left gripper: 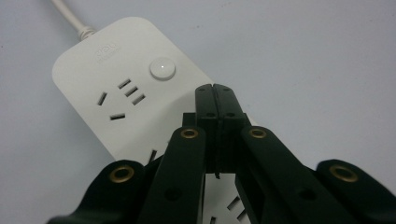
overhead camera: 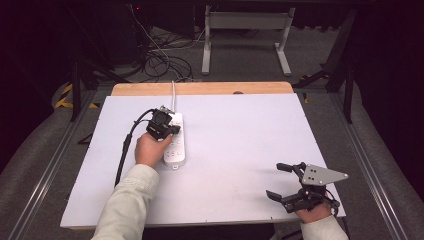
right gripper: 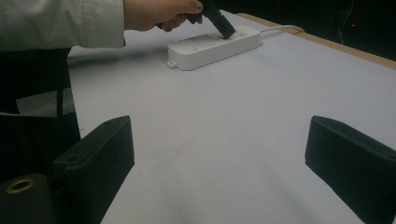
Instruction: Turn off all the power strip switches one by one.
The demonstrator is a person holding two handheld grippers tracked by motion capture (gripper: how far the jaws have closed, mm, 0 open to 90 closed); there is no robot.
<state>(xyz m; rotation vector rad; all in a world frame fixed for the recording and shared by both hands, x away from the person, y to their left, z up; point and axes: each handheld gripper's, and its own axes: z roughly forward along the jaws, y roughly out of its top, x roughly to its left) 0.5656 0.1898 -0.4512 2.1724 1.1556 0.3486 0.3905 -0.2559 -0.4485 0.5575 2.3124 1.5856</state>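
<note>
A white power strip (overhead camera: 176,142) lies on the white table top, its cord running to the far edge. In the left gripper view the strip (left gripper: 116,79) shows a round button (left gripper: 162,69) and sockets. My left gripper (left gripper: 215,88) is shut with nothing between its jaws, tips just above the strip, close to the button. From above, the left gripper (overhead camera: 162,125) hangs over the strip's far end. The right gripper view catches the strip (right gripper: 215,45) with the left gripper's tip on it. My right gripper (overhead camera: 280,181) rests open near the front right corner, jaws wide apart and empty.
The white table top (overhead camera: 240,150) has a wooden strip (overhead camera: 200,88) along its far edge. The left gripper's black cable (overhead camera: 125,150) trails across the table's left side. Beyond the table are loose cables on the floor (overhead camera: 160,55) and a grey frame (overhead camera: 245,30).
</note>
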